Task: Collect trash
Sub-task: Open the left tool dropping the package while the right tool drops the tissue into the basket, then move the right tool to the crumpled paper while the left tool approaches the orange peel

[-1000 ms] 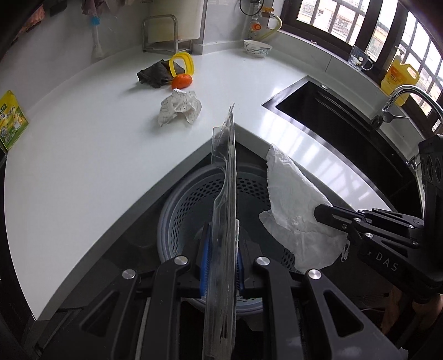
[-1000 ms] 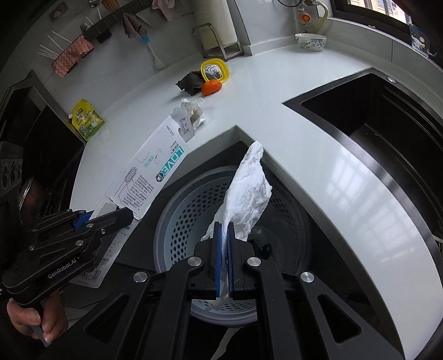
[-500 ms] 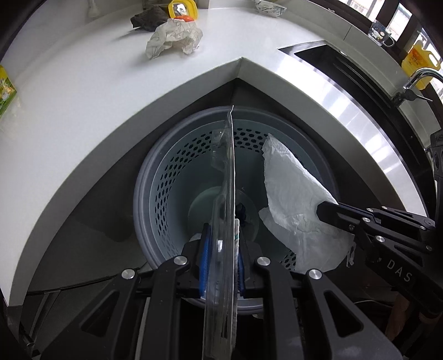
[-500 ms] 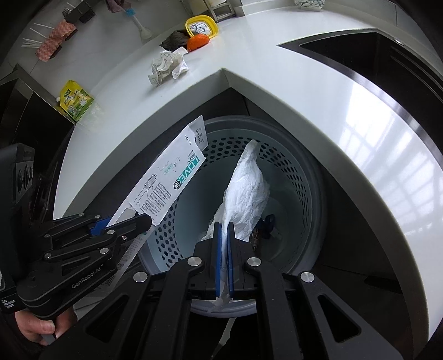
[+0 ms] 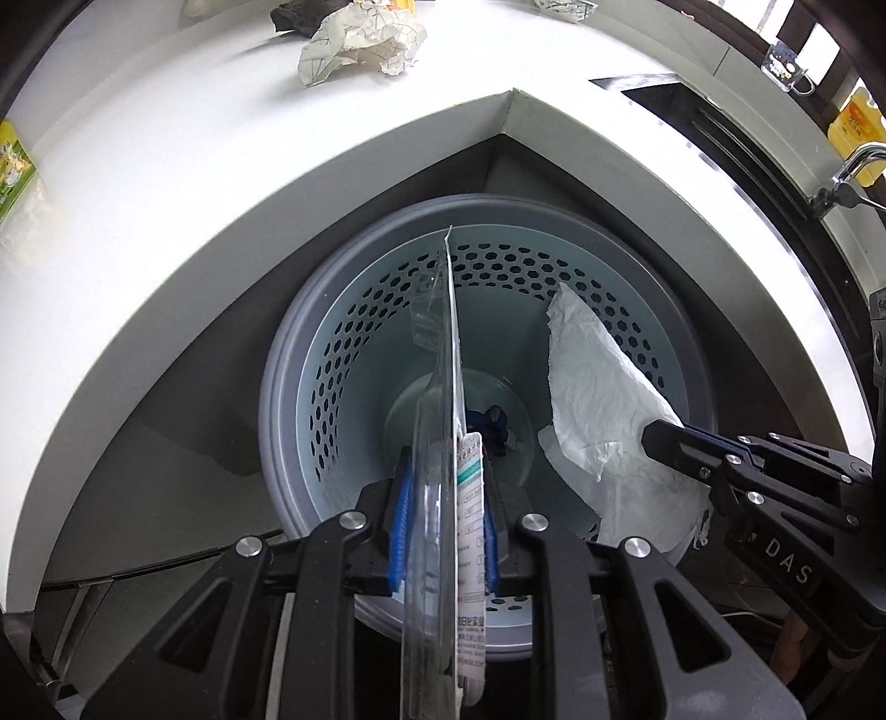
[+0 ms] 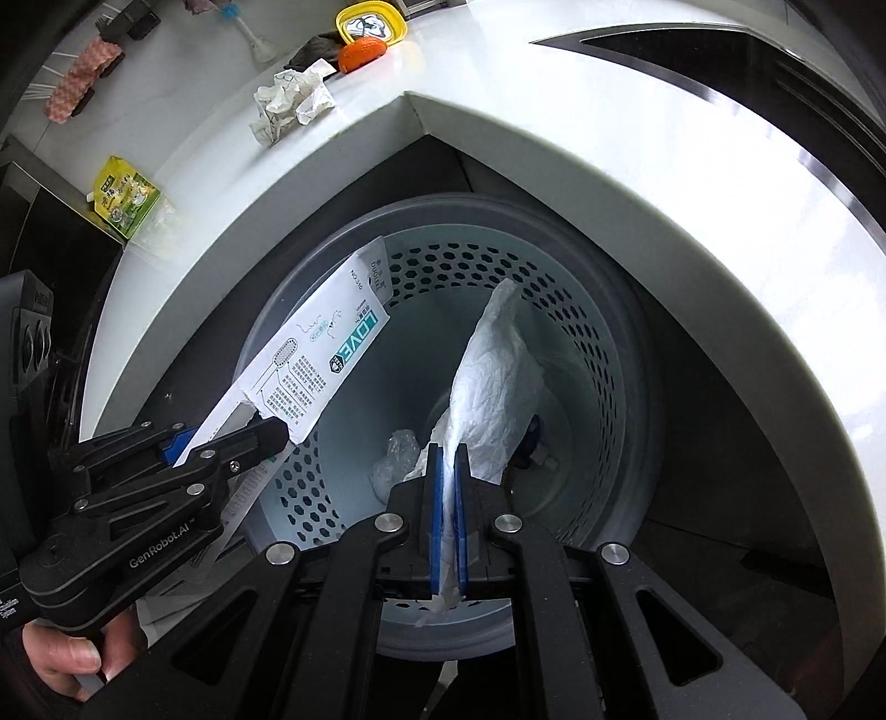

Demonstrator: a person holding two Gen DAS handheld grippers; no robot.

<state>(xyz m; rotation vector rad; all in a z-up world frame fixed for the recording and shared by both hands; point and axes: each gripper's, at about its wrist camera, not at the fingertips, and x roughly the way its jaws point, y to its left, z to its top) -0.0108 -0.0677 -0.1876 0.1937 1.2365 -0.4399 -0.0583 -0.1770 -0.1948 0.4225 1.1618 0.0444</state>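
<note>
My left gripper is shut on a flat clear blister package, held edge-on over the mouth of a grey perforated trash basket. The same package shows its white printed card in the right wrist view, held by the left gripper. My right gripper is shut on a crumpled white tissue, also over the basket. The tissue and right gripper show in the left wrist view. Small bits of trash lie at the basket's bottom.
The basket stands under the inner corner of a white L-shaped counter. On the counter lie crumpled paper, an orange object, a yellow lid, a dark cloth and a yellow-green packet. A black sink is at right.
Both grippers have moved down and toward the basket, carrying the package and the tissue from counter height to just above the basket's mouth. Both remain shut on their items.
</note>
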